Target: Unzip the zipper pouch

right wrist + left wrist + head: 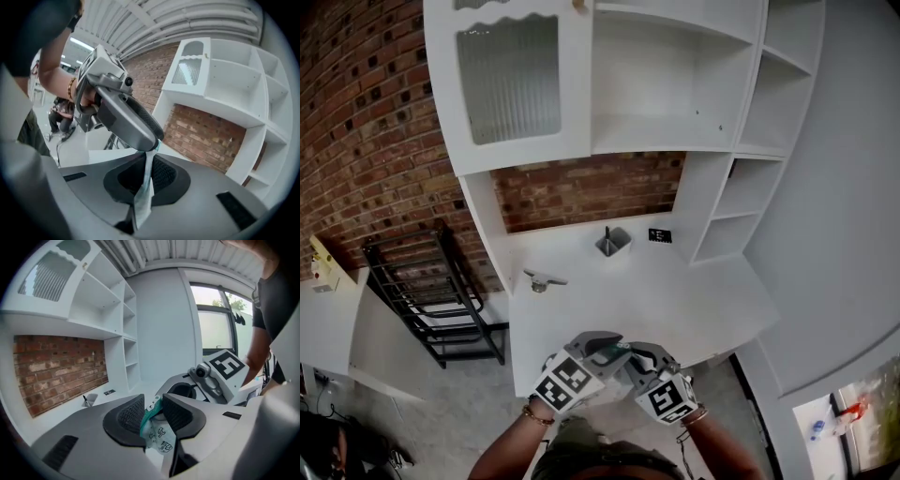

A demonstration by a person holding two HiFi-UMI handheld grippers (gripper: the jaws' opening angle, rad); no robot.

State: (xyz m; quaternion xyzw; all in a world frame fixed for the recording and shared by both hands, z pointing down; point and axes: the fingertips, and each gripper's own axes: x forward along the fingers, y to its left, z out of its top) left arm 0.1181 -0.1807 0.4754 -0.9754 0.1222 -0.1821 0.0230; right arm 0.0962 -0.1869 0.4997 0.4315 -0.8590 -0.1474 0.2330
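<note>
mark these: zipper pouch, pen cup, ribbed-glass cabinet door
zipper pouch (159, 437), left gripper view, on its white printed fabric.
pen cup (614, 247), head view, on its front wall.
ribbed-glass cabinet door (508, 80), head view, on the middle of the pane.

Between left gripper (605, 352) and right gripper (636, 354), no gap: filled by the zipper pouch (622, 348). Ahead of both, open white counter (675, 300), free to cross. Far ahead, blocked by a pen cup (614, 242); ahead-left, by a small metal object (542, 279). Ahead-right, walled by shelves (741, 202); higher up, overhung by a cabinet (511, 84).
</note>
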